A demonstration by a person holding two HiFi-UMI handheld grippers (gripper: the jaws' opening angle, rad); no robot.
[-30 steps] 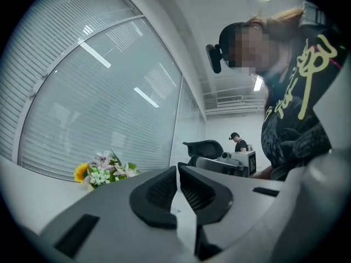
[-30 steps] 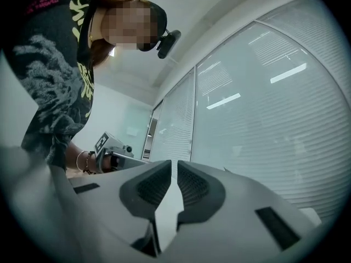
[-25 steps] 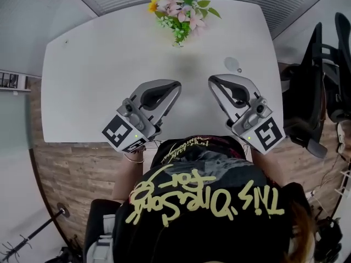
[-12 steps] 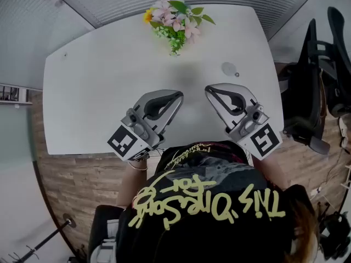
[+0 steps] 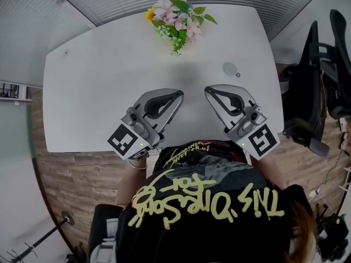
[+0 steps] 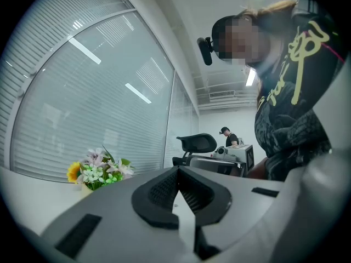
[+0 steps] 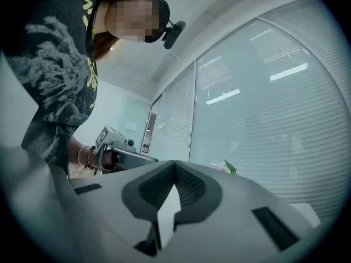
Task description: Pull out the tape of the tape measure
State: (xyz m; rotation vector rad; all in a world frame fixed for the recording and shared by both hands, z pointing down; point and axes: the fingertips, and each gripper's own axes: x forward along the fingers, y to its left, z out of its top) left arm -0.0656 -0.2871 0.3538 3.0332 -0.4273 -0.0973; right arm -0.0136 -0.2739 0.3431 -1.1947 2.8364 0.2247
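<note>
A small round grey thing [image 5: 231, 68], perhaps the tape measure, lies on the white table [image 5: 98, 86] at the far right; it is too small to tell. My left gripper [image 5: 179, 94] hovers over the table's near edge, shut and empty, with its tip towards the middle. My right gripper [image 5: 209, 90] mirrors it a short way to the right, shut on nothing as well. In the left gripper view the jaws [image 6: 176, 169] meet, with the right gripper [image 6: 233, 156] beyond them. The right gripper view shows closed jaws [image 7: 174, 164] and the left gripper [image 7: 118, 155] in a hand.
A vase of flowers [image 5: 176, 15] stands at the table's far edge, also visible as flowers [image 6: 98, 171] in the left gripper view. Black office chairs [image 5: 321, 86] stand right of the table. Another person [image 6: 229, 136] stands far back by a chair [image 6: 196, 145].
The head view has shifted slightly. Both grippers keep their places and stay shut.
</note>
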